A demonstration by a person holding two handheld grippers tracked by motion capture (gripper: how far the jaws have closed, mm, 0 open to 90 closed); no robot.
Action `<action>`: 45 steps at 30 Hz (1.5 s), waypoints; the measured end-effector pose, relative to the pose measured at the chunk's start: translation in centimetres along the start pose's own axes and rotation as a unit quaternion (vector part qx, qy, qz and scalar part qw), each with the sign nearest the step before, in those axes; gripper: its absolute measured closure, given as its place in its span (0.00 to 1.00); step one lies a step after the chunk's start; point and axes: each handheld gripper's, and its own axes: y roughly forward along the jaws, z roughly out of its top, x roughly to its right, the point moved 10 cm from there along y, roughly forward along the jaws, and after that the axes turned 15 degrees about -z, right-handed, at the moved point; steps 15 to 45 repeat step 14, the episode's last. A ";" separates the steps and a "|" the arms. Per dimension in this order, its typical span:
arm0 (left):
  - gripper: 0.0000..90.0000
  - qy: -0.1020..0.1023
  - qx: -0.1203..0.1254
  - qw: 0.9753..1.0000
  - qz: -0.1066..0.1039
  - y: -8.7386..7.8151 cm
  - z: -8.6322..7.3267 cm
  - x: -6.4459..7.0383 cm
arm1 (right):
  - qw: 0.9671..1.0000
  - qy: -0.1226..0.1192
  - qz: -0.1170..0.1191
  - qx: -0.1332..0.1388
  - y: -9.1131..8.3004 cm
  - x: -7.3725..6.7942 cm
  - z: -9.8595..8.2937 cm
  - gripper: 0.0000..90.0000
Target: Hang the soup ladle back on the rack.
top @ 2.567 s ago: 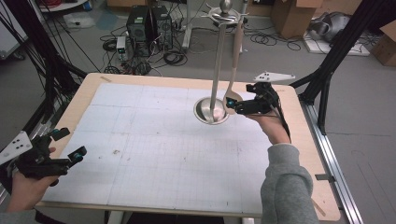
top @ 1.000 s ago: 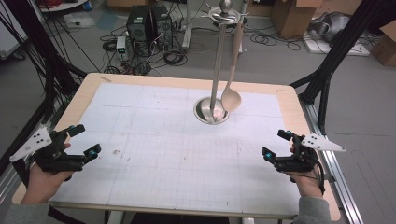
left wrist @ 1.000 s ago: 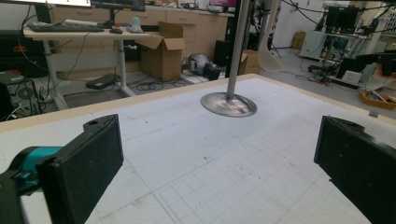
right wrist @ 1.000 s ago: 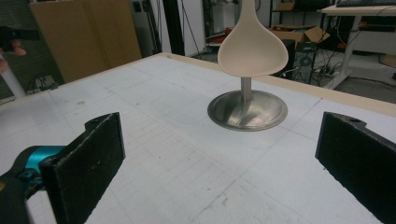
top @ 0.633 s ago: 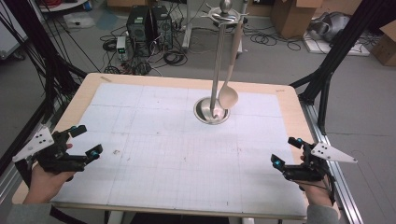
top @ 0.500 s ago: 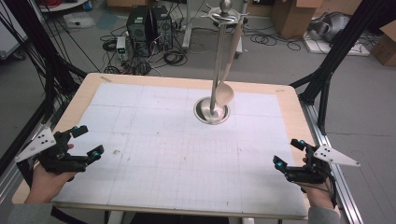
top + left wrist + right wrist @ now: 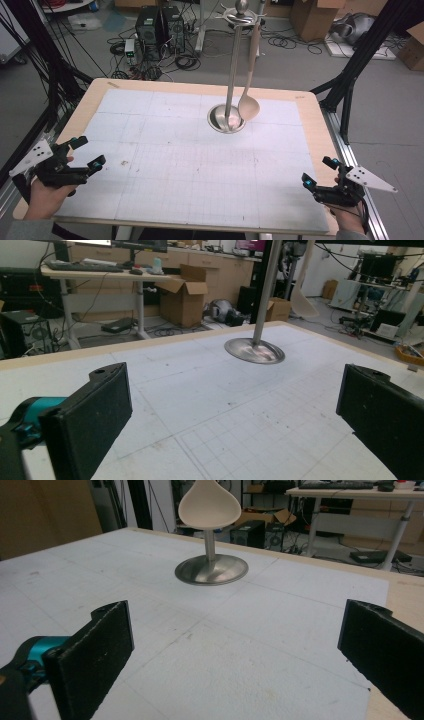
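The left hand-held gripper (image 7: 84, 153) is held at the near left corner of the bench, and its two black jaws stand wide apart with nothing between them; in the left gripper view the same left hand-held gripper (image 7: 227, 415) shows one black pad at each side of the picture, with only the white gridded mat of the bench (image 7: 200, 405) between them; the right hand-held gripper (image 7: 319, 172) is at the near right corner, well apart from the left one, and its jaws are also wide and hold nothing; in the right gripper view this right hand-held gripper (image 7: 235, 652) frames bare white mat in the same way.

Far ahead of both grippers, toward the far side of the wooden bench (image 7: 90, 100), stands a tall metal utensil stand with a round shiny base (image 7: 227, 120); its thin upright pole rises from the middle of this base; a pale cream spoon with a broad rounded bowl (image 7: 248, 106) hangs from the top of the stand, handle up and bowl down; the bowl is just beside the pole, on the side of the right gripper, and it hangs above the edge of the base; in the right gripper view the spoon bowl (image 7: 209, 507) is in front of the pole.
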 end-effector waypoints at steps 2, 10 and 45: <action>0.02 0.000 0.001 1.000 0.006 -0.4 -0.1 -0.3 | 1.000 0.003 0.003 0.004 -0.4 0.1 0.2 0.00; 0.02 -0.001 0.005 1.000 0.019 -1.3 -0.7 -1.1 | 1.000 0.024 0.000 0.006 -1.6 1.0 -0.3 0.00; 0.02 -0.001 0.009 1.000 0.011 -1.1 -0.5 -0.7 | 1.000 0.025 0.002 0.013 -1.5 1.1 -0.1 0.00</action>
